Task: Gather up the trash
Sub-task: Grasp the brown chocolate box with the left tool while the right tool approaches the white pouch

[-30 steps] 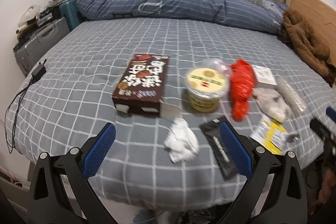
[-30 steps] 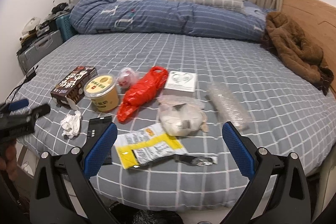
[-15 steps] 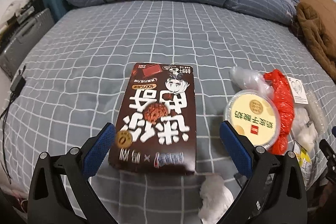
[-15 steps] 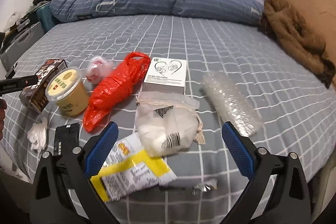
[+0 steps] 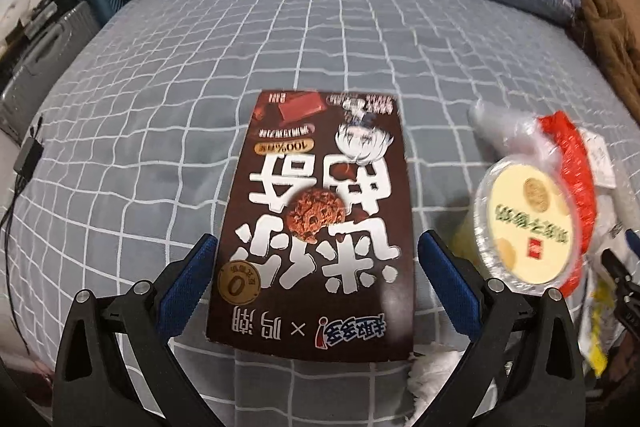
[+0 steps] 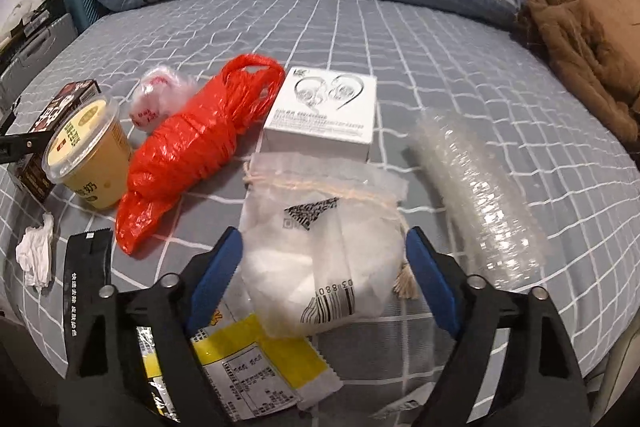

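The brown snack box (image 5: 316, 223) lies flat on the checked bedsheet (image 5: 160, 107), printed face up, long axis running from 12 to 6 o'clock in the left wrist view. The left gripper (image 5: 316, 287) stands open, its blue pads flanking the near half of the box on both long edges without touching. Judgement: the box is light cardboard, stiff along its edges but liable to crush if squeezed hard across the broad face; a hold across the two long side walls near the lower end suits it, and the soft mattress may let it tilt under pressure. A yellow lidded cup (image 5: 528, 227) sits at 3 o'clock of the box, close beside the right-hand pad, and crumpled white tissue (image 5: 436, 379) lies at 5 o'clock. In the right wrist view, the white drawstring pouch (image 6: 324, 251) rests between the pads of the right gripper (image 6: 324, 275), whose jaws are closing but are not yet pressing on it. Judgement: the pouch is soft, light and slippery in its plastic wrap, so it should bunch rather than resist; take it across the full middle. A red plastic bag (image 6: 188, 151) lies at 10 o'clock of the pouch, a white earphone box (image 6: 324, 115) at 12 o'clock, bubble wrap (image 6: 476, 199) at 2 o'clock, and a yellow wrapper (image 6: 256, 363) at 7 o'clock.
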A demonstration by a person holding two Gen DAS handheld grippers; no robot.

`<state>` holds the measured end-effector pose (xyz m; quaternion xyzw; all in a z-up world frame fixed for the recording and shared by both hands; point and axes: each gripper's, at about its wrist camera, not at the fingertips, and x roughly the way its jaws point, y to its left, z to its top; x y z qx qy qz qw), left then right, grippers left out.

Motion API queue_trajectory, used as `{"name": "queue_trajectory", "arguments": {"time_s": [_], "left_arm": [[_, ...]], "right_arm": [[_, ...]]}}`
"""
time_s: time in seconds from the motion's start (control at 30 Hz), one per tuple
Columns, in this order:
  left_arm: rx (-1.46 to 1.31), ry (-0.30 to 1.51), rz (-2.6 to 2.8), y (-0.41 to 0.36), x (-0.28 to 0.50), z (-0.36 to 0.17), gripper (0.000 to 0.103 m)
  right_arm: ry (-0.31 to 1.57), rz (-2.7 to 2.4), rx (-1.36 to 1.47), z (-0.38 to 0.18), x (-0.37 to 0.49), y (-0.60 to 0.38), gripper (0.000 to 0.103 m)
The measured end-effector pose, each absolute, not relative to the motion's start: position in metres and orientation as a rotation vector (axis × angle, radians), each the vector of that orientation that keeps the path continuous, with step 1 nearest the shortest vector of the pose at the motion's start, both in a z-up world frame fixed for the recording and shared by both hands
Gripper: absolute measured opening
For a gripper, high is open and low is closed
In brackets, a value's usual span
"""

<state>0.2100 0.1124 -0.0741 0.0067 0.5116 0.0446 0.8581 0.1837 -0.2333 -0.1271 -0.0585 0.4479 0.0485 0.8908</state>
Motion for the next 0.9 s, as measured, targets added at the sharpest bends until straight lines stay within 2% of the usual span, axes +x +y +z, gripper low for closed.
{"name": "queue_trajectory", "arguments": {"time_s": [0.13, 0.27, 0.33, 0.6, 0.9], "left_arm": [[0.001, 1.092, 0.117, 0.116, 0.212, -0.085, 0.097], [0.019, 1.091, 0.119, 0.114, 0.215, -0.091, 0.092], [0.026, 1.08, 0.12, 0.112, 0.216, -0.091, 0.092], [0.05, 1.032, 0.135, 0.106, 0.204, -0.091, 0.091], [0.019, 0.981, 0.144, 0.102, 0.194, -0.084, 0.091]], "right_arm": [[0.937, 0.106, -0.112, -0.13, 0.183, -0.233, 0.074], [0.953, 0.116, -0.087, -0.134, 0.188, -0.234, 0.07], [0.958, 0.113, -0.086, -0.137, 0.187, -0.234, 0.063], [0.96, 0.109, -0.078, -0.141, 0.189, -0.236, 0.047], [0.919, 0.124, -0.06, -0.128, 0.183, -0.236, 0.039]]}}
